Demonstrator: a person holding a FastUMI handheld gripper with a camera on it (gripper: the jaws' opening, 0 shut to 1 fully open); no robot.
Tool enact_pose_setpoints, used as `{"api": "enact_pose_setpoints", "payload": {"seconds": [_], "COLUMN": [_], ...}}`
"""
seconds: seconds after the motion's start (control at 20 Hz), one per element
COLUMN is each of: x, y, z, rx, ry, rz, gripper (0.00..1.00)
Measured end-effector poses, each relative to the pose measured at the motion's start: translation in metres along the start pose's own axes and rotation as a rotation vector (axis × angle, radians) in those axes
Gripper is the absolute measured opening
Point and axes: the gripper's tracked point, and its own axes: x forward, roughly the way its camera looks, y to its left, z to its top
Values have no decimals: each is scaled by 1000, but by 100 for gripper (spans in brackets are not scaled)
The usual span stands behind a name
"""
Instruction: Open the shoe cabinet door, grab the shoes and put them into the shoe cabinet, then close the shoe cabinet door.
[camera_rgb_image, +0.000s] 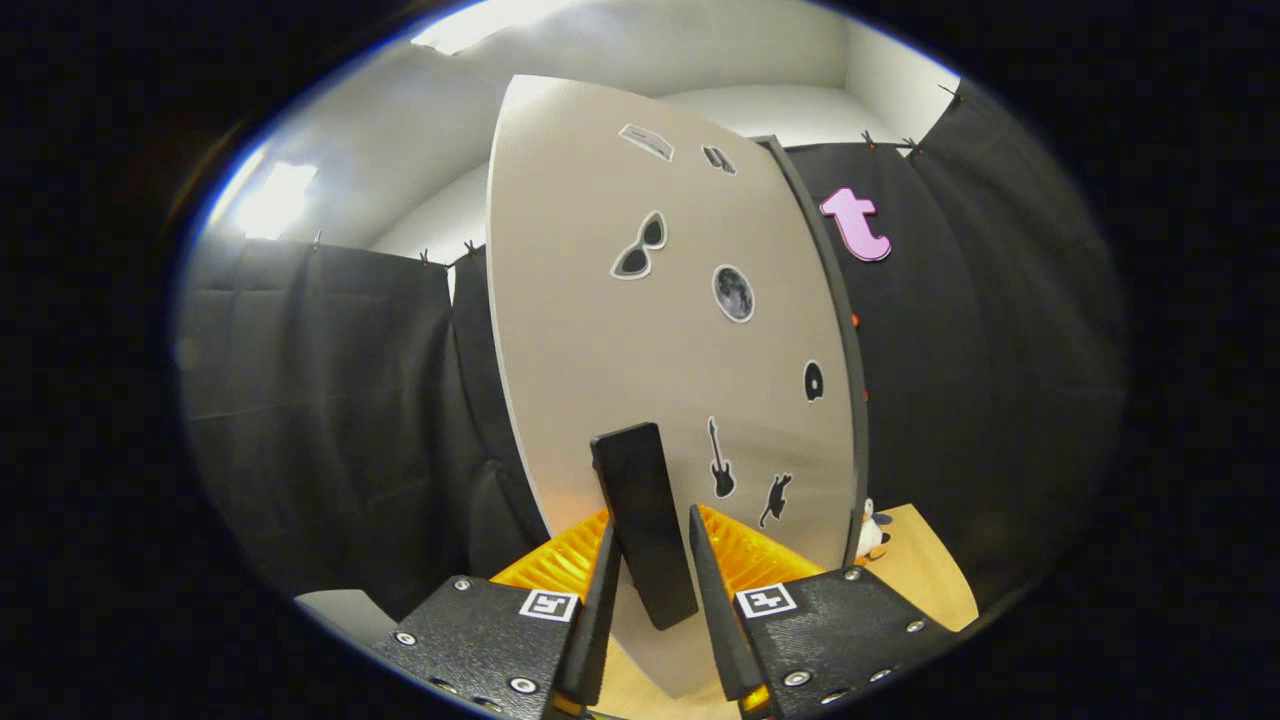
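- Between the fingers of the gripper (655, 570), one black handle (643, 520) is seen, its long axis upright, tilted slightly left.
- The fingers are spread, flanking the handle; contact cannot be told.
- Just beyond, one cabinet door (640, 350) stands, carrying seven stickers.
- One penguin figure (871, 530) is seen on the worktop (930, 570), at the right.

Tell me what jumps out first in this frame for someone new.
The pale cabinet door, dotted with small black stickers, stands straight ahead. Its black handle sits between the fingers of the tool, which look slightly apart from it, not clamped. A small penguin figure stands on the wooden surface beside the door's hinge edge.
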Motion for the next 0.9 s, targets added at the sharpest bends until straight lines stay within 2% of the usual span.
{"api": "enact_pose_setpoints", "payload": {"seconds": [0.2,0.45,0.9], "x": [3,6,11], "y": [5,7,4], "z": [-8,-12,-14], "rx": [-51,-76,-134], "ry": [18,35,55], "rz": [51,76,59], "gripper": [44,44,44]}}
